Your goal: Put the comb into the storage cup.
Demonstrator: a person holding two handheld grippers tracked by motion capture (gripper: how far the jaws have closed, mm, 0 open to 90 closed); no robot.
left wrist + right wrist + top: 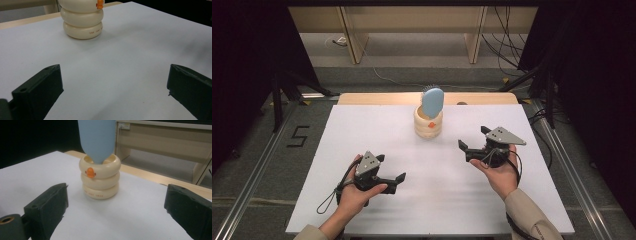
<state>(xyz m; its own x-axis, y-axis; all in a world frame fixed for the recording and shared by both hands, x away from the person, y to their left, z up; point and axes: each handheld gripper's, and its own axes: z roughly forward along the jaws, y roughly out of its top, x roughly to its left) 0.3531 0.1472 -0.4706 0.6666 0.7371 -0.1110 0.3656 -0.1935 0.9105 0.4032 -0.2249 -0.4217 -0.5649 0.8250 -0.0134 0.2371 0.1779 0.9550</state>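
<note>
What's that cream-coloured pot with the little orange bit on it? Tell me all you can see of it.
The cream holder looks like three rounded rings stacked into one short cup, smooth and glossy like plastic or glazed ceramic. A small orange knob sits on the top ring, and tiny reddish lettering runs round the bottom one. It stands upright on the white table, towards the far edge. A pale blue brush stands in its open top, bristles showing behind. Neither gripper touches it.
</note>
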